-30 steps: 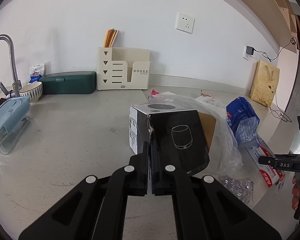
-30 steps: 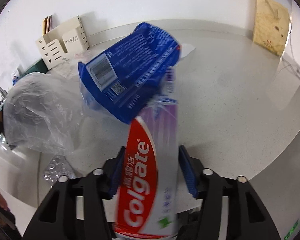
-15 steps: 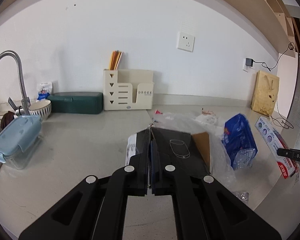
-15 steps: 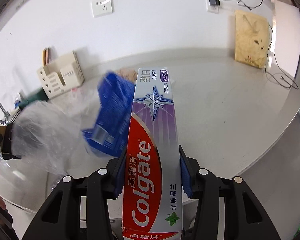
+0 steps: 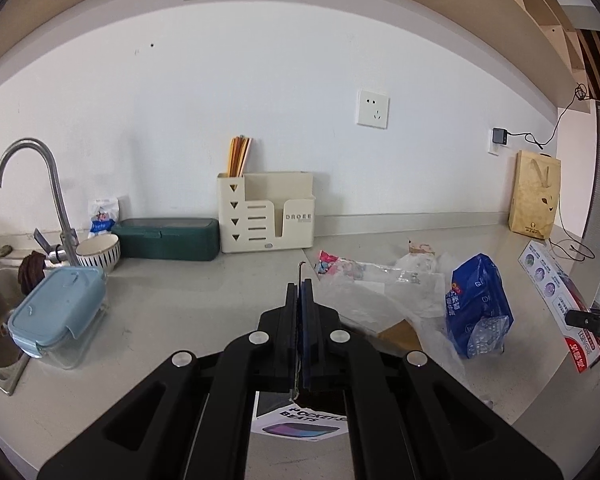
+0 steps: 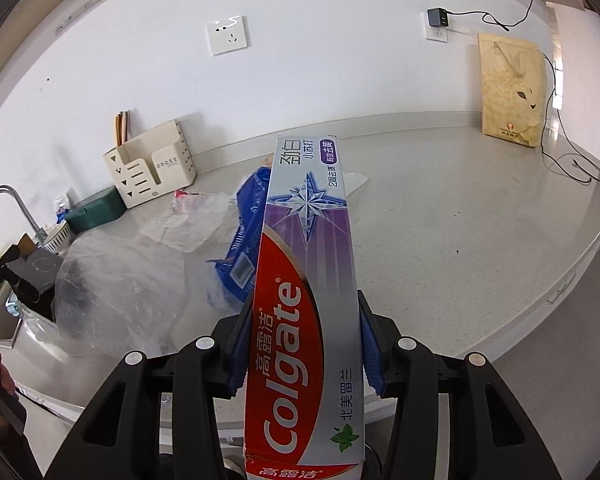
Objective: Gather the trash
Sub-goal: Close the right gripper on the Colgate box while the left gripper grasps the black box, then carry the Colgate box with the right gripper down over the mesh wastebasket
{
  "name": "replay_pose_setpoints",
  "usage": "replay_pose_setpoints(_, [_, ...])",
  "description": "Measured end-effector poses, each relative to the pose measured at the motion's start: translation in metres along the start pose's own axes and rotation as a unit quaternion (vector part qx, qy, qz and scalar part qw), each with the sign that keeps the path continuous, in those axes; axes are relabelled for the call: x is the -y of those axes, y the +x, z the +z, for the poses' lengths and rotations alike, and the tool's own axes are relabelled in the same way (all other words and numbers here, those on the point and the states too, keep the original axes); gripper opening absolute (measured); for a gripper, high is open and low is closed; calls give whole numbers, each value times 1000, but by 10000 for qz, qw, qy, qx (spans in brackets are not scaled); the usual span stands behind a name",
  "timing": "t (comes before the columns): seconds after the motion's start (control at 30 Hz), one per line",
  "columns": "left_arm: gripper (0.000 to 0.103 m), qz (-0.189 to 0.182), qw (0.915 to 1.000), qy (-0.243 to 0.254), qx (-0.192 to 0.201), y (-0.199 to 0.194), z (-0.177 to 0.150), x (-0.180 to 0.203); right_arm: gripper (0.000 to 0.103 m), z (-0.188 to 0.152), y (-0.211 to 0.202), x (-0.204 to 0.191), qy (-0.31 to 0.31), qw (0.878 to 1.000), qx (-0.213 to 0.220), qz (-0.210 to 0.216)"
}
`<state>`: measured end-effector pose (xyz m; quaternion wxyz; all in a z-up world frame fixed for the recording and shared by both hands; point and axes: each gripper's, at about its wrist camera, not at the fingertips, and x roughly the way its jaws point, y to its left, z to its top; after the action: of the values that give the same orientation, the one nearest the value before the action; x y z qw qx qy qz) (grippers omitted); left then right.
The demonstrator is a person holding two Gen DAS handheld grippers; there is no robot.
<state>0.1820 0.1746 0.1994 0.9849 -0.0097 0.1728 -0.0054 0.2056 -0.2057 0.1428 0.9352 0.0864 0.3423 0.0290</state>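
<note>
Both grippers hold something: my right gripper point(image 6: 302, 344) clamps a long red-and-silver cardboard toothpaste box point(image 6: 306, 300), my left gripper point(image 5: 300, 300) pinches a black cardboard box point(image 5: 300, 422).

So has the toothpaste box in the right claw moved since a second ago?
Yes. The toothpaste box has lifted up and away from the blue bag it was touching, judged against the countertop.
</note>
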Motion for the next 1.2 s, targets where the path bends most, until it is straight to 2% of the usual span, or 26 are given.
replay_pose_setpoints(0.27, [3,55,9999,-21,162,-6,13,-6,49,-1,-9,-6,-61,9999,100,114])
replay_pose_setpoints(0.53, [3,245,9977,83,620,-30,46,-13,49,0,-23,-10,-132,9992,282,244])
replay_pose_setpoints(0.67, [3,359,9956,294,809,-39,64,-12,49,0,-31,-15,-208,9989,330,270])
replay_pose_setpoints(0.8, [3,155,9979,412,485,-33,66,1,49,-4,-30,-13,-122,9992,241,297])
replay_pose_setpoints(0.87, [3,143,9968,695,355,-20,59,17,49,-9,-31,-13,-101,9993,224,298])
replay_pose_setpoints(0.97, [3,101,9971,733,162,-5,47,27,49,-13,-31,-12,-76,9993,187,305])
replay_pose_setpoints(1.2, [3,314,9977,608,-3,-13,32,-4,49,-15,-27,-15,-130,9990,138,407])
